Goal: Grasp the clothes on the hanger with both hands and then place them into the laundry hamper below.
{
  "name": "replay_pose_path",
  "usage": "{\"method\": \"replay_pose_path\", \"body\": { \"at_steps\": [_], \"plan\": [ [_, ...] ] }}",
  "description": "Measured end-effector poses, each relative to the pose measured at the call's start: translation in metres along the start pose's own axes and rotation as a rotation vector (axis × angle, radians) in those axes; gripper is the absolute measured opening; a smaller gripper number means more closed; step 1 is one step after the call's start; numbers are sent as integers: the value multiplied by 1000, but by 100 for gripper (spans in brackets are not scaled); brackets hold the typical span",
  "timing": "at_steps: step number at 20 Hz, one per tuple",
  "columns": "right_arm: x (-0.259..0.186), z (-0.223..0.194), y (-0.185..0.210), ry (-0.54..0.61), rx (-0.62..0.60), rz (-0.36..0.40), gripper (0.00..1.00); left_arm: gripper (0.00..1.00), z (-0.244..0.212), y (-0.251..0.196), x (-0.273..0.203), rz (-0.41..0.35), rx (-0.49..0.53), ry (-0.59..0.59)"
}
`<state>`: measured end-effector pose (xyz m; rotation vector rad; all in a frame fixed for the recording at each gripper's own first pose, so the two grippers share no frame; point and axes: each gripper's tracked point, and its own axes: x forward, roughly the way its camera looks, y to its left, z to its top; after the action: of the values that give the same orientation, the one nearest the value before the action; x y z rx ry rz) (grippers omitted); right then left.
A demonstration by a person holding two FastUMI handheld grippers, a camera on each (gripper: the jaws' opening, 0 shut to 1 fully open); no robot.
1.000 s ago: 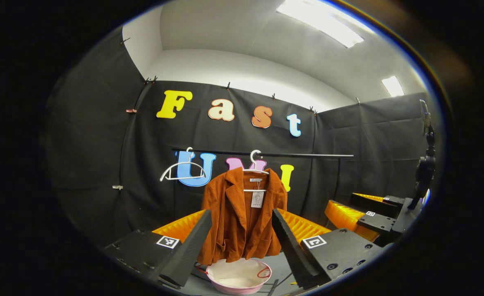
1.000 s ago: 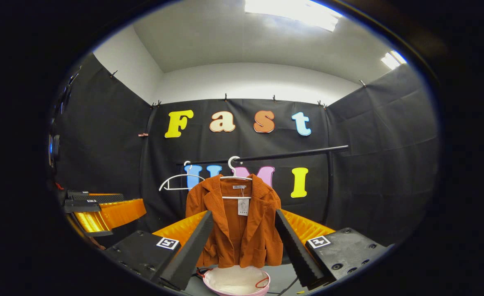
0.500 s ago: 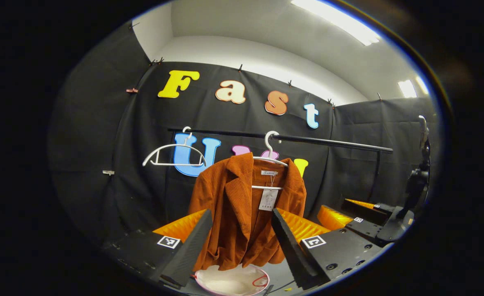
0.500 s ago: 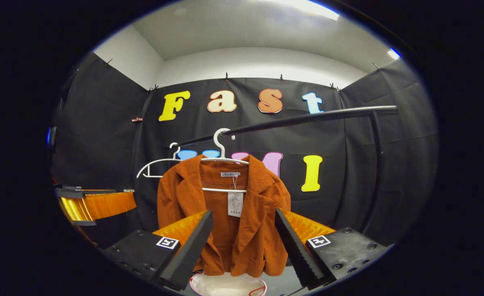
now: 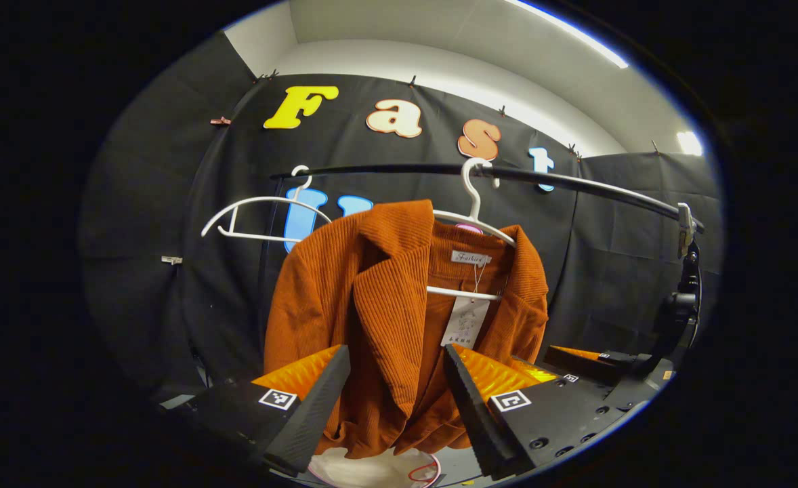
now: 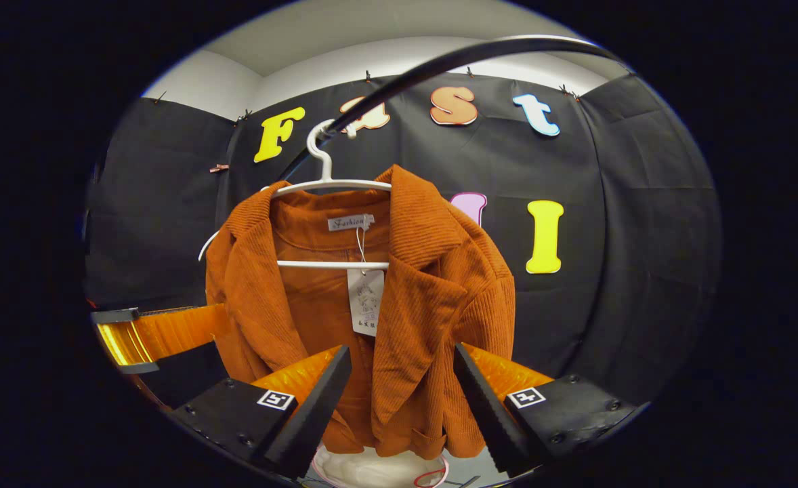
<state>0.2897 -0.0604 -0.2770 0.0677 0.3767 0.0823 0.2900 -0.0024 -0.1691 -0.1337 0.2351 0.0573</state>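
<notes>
Two tools faced a hanging jacket

You held the left tool (image 5: 391, 393) and the right tool (image 6: 399, 396) wide and empty, each just short of the rust jacket (image 6: 372, 305), which hung dead ahead on its white hanger (image 6: 331, 183) from the rail (image 5: 575, 183), long axis vertical, directly above the pink hamper (image 6: 379, 468); neither tool looked clearly nearer.

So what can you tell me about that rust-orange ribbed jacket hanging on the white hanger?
The rust-orange ribbed jacket looks like corduroy, with wide lapels, an open front and a pocket near the hem. A small label sits inside the collar and a pale paper tag dangles below it. It hangs on a white plastic hanger hooked over a black rail, above a pink-rimmed hamper. Both grippers' open fingers frame it; I can't see them pressing on it.
</notes>
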Motion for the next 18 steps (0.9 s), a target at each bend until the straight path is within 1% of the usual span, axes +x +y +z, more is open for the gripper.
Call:
{"method": "replay_pose_path", "body": {
  "at_steps": [4, 12, 14, 18],
  "plan": [
    [24, -19, 0, 49, 43, 25, 98, 88, -18, 5, 27, 43, -5, 46],
    [55, -42, 13, 108, 78, 89, 98, 88, -42, 7, 61, 85, -12, 109],
    [66, -44, 16, 106, 80, 92, 98, 88, -44, 5, 70, 87, -19, 114],
    [86, -42, 12, 93, 81, 80, 98, 89, -47, 10, 87, 129, 2, 115]
  ]
}}
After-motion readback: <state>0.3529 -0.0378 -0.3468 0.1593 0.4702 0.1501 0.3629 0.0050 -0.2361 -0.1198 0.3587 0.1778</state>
